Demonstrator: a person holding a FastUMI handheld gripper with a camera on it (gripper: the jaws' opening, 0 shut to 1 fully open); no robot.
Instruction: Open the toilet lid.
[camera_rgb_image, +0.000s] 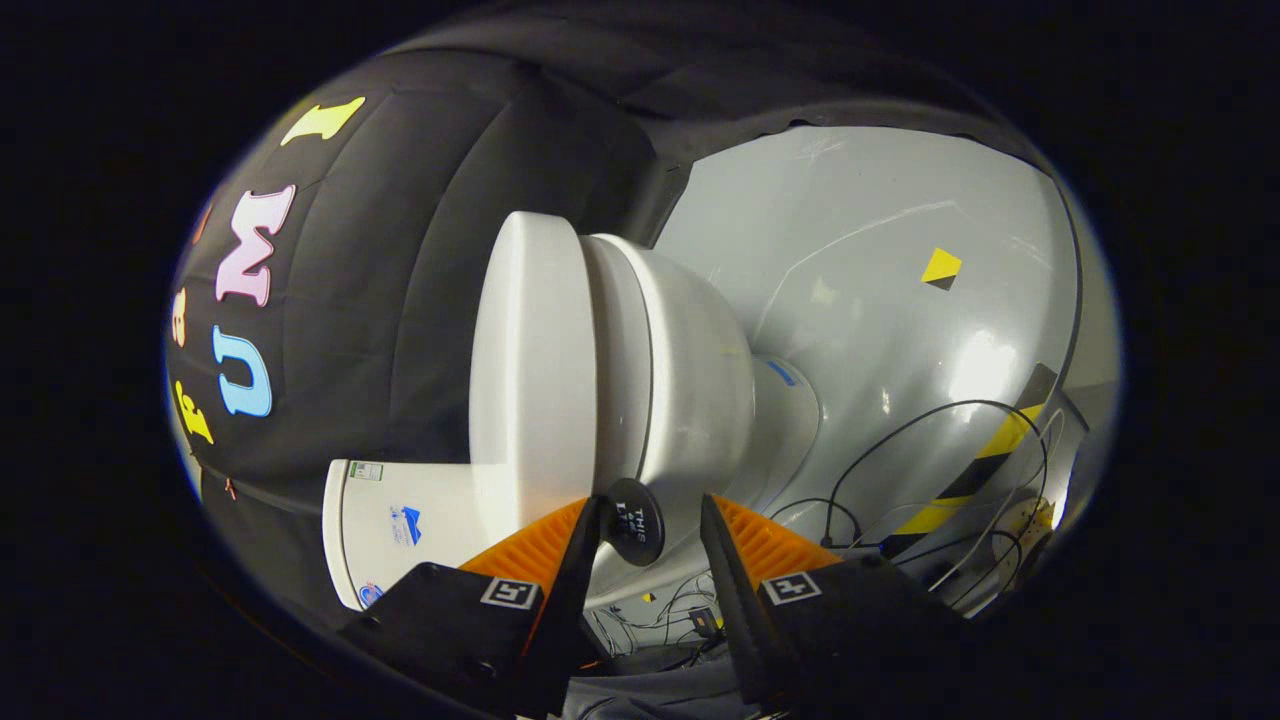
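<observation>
In the gripper view the whole scene is rolled onto its side, because the person holds the hand-held gripper (650, 525) turned a quarter turn: the grey floor (880, 300) rises on the right of the frame and the black cloth wall (400, 300) fills the left. The toilet (690, 380) lies across the middle of the frame, its bowl toward the floor side and its lid (530, 370) facing the cloth, closed flat on the seat. The tank (400, 530) shows at the lower left, beside the left finger.

The fingers stand spread at the bottom centre, with a clear gap between them, pinching nothing. In that gap, just ahead of the tips, sits a small round black tab (635, 520) at the rim where lid meets seat; it looks like a handle stuck on so the lid can be caught. The sideways roll seems chosen so the fingers can close across this tab. I judge the task not yet begun in effect: the lid is down, and the next move calls for closing on the tab.

Loose black cables (900, 450) and a yellow-and-black striped tape (980, 470) lie on the floor at the lower right, well apart from the fingers.
</observation>
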